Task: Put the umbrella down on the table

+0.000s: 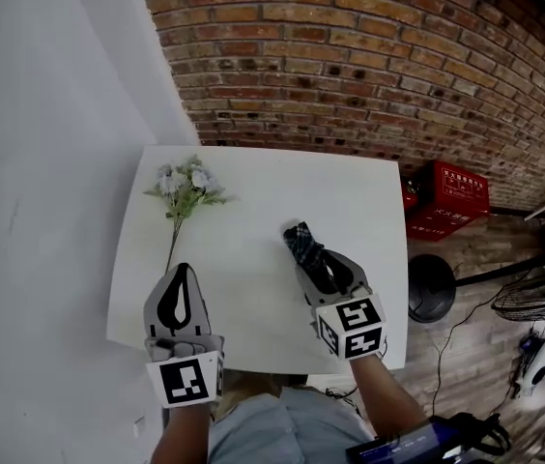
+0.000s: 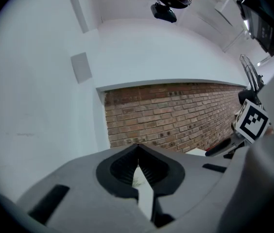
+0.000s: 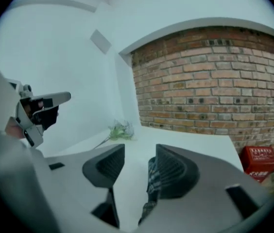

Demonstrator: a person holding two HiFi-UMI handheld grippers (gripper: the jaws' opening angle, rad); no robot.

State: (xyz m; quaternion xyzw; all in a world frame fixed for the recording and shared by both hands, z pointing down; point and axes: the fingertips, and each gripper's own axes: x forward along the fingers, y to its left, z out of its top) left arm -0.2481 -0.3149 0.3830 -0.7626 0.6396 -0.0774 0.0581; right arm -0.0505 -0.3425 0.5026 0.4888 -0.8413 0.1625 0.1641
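Observation:
The folded umbrella (image 1: 301,243), dark with a plaid pattern, lies on the white table (image 1: 253,288) right of centre. My right gripper (image 1: 326,264) hovers over its near end, jaws apart. In the right gripper view the umbrella (image 3: 152,178) sits beside the right jaw's pad, with a clear gap to the left jaw. My left gripper (image 1: 185,269) hangs over the table's front left, jaws together at the tips and nothing between them. In the left gripper view its jaws (image 2: 138,148) meet in front of the brick wall.
A bunch of pale flowers (image 1: 184,189) with a long stem lies at the table's back left. A red crate (image 1: 448,199), a black round object (image 1: 431,286) and a fan (image 1: 533,303) stand on the floor to the right. A brick wall (image 1: 369,56) runs behind.

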